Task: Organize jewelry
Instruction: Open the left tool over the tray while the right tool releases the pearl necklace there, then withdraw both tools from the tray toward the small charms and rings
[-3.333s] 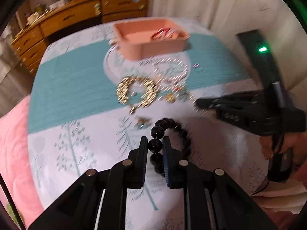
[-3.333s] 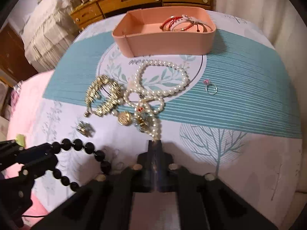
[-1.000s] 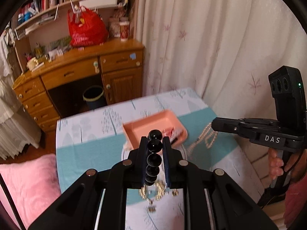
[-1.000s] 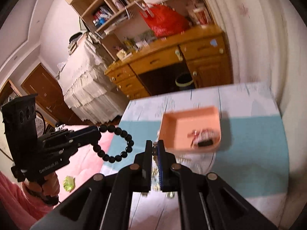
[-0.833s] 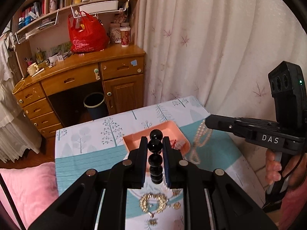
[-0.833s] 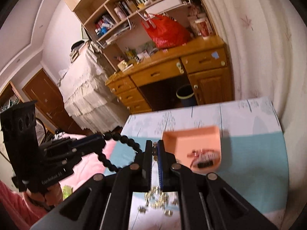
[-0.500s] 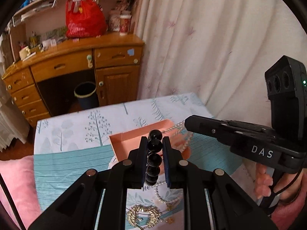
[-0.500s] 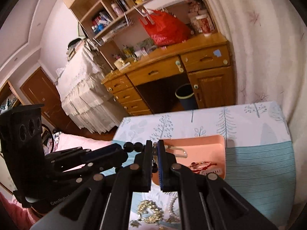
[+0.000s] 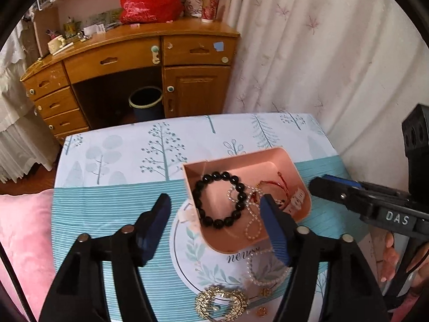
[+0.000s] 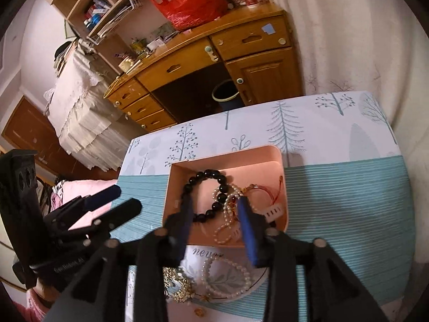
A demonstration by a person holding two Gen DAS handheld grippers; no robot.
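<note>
Pink plastic: the tray [image 9: 292,169] sits on the patterned table [image 9: 112,155], and in the left wrist view the black bracelet [image 9: 220,200] lies flat inside it as a slightly stretched ring, its longer span running from the tray's far left corner toward the near rim. Beside it in the tray a pearl strand [image 9: 252,218] trails toward the near edge, and a red bracelet [image 9: 276,185] lies at the right side. The left gripper [image 9: 218,228] hovers above the tray's near edge with its fingers spread wide, nothing between them; the right finger covers part of the pearls and red bracelet. The right gripper [image 9: 319,185] reaches in from the right. On the cloth nearer the camera lie a pearl necklace [image 9: 261,273] and a gold piece [image 9: 221,303]. Behind the table stand a wooden desk [image 9: 128,61], a bin [image 9: 146,102] and a curtain [image 9: 321,40].

In the right wrist view the right gripper [image 10: 215,224] is also spread open and empty, over the tray [image 10: 268,155]. Its left finger hides part of the black bracelet [image 10: 209,196], whose long axis runs near to far. The pearl strand [image 10: 228,220] shows between the fingers. The left gripper [image 10: 118,201] is at the left, fingers apart.
</note>
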